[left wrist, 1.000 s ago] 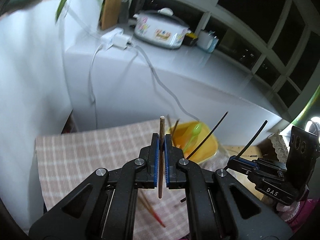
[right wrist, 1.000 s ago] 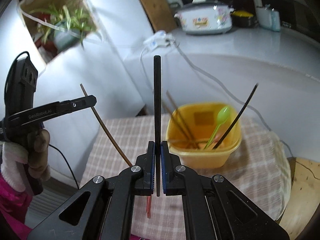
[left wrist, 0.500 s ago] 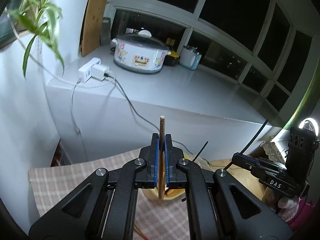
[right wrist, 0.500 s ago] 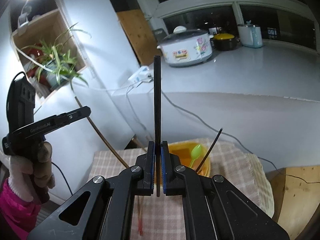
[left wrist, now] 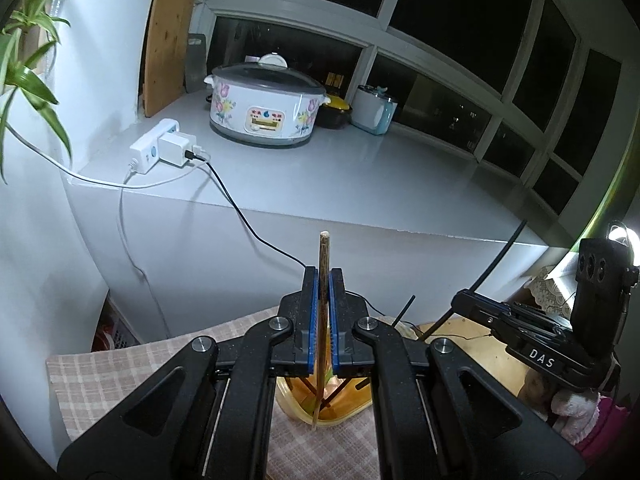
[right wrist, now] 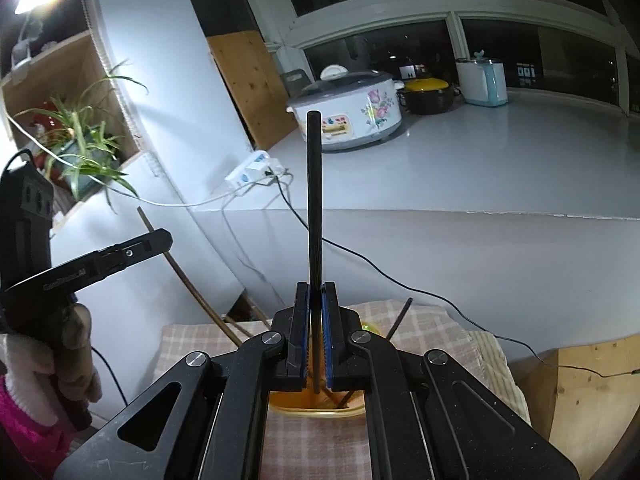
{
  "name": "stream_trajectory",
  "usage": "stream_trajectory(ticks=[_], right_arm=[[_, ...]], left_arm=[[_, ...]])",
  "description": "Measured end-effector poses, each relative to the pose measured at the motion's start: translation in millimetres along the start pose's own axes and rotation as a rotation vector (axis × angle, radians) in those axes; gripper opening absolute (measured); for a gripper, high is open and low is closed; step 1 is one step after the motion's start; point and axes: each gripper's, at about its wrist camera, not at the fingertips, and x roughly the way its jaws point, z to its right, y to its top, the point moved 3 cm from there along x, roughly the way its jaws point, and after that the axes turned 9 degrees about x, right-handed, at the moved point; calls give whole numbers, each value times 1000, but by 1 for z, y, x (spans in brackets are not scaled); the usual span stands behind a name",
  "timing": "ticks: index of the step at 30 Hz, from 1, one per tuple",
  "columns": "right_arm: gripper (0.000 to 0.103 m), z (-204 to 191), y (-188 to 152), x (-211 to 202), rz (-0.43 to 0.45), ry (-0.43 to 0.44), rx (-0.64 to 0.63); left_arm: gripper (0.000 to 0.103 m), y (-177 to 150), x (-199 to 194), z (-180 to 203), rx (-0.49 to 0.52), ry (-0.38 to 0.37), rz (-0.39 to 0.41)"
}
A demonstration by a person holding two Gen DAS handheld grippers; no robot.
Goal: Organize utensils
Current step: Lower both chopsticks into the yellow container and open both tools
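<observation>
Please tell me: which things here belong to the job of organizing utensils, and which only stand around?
For the job:
- brown chopstick, gripped in the left gripper
- black chopstick, gripped in the right gripper
- yellow tub on the checked cloth

Only standing around:
- rice cooker
- power strip
- plant
- kettle

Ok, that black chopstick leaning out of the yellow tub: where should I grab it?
Grip the black chopstick at its free upper end, which sticks up out of the yellow tub, tilted right. Come from above, jaws across the shaft; the lower part sits among other sticks. Free one first: left gripper clamps a wooden chopstick, right gripper a dark one.
</observation>
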Motion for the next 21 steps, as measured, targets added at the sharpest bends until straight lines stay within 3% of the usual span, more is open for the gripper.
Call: stream_trajectory(ticks=[21], right_arm=[[4, 24, -26, 62, -134, -96, -20]], left_arm=[[2, -45, 58, -9, -32, 13, -140]])
